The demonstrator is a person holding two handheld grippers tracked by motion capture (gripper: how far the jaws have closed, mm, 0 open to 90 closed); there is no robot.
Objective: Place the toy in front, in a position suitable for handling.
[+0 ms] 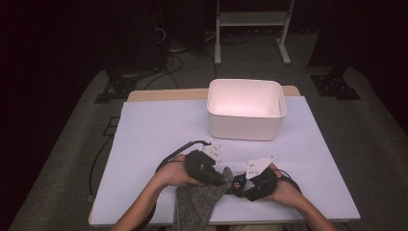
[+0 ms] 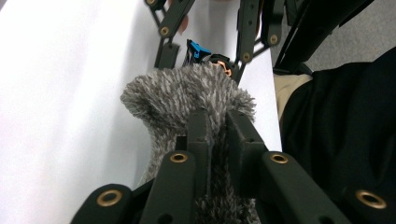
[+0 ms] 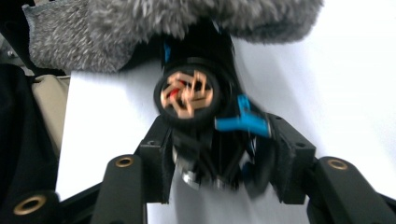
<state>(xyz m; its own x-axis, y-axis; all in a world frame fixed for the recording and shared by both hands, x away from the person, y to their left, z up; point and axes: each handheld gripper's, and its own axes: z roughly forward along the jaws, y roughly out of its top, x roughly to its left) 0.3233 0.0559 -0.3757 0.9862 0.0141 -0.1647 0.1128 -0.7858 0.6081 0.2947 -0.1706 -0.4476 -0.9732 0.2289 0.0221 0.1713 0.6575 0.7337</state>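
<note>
Grey fuzzy sock [image 1: 197,202], pinched by left gripper [image 1: 217,177], mouth held open | toy [image 3: 205,116] clamped in half-open right gripper [image 1: 239,186], poised for insertion

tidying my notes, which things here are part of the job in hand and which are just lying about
In the job:
- fuzzy grey knitted pouch, clamped in the left gripper
- black toy with copper wheel and blue parts, between the right gripper jaws

Lying about:
- white plastic bin
- white metal rack
</note>
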